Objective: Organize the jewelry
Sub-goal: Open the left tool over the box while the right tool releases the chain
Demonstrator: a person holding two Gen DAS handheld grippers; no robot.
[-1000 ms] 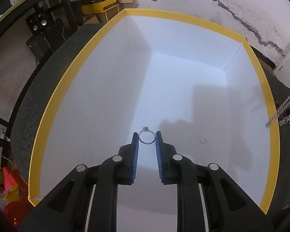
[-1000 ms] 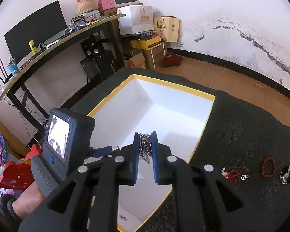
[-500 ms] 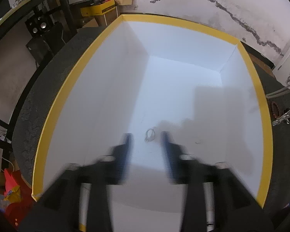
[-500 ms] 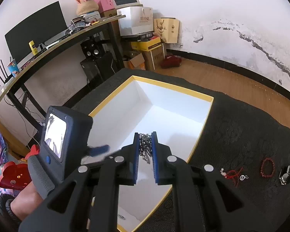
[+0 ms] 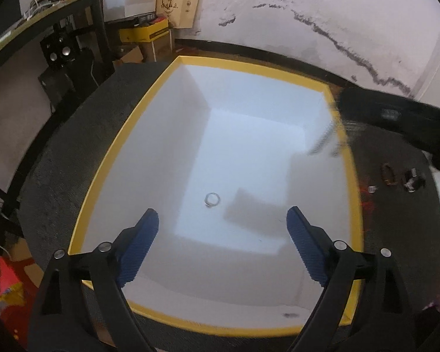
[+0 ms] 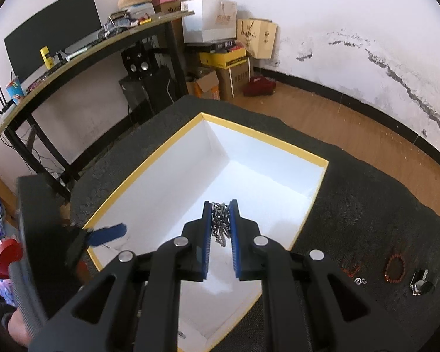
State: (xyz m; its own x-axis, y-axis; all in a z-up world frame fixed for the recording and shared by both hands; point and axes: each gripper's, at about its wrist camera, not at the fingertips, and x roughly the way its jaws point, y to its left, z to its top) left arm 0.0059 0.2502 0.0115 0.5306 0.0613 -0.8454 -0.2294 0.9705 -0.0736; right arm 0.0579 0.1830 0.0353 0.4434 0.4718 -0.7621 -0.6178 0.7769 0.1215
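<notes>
A silver ring lies on the floor of the white box with the yellow rim. My left gripper hangs above the box's near end, its jaws opening wide, with nothing between them; the ring lies just beyond its fingertips. My right gripper is shut on a silver chain and hovers over the same box. In the left wrist view that chain dangles, blurred, at the box's right wall. The left gripper's blue finger shows at the box's left rim.
The box sits on a dark cloth-covered table. To its right lie a red bead bracelet, a red string piece and a small dark clasp-like item. A desk and cardboard boxes stand behind.
My left gripper let go of the ring, opened wide and rose back; the ring now lies on the box floor. The right gripper stayed shut on the chain over the box.
</notes>
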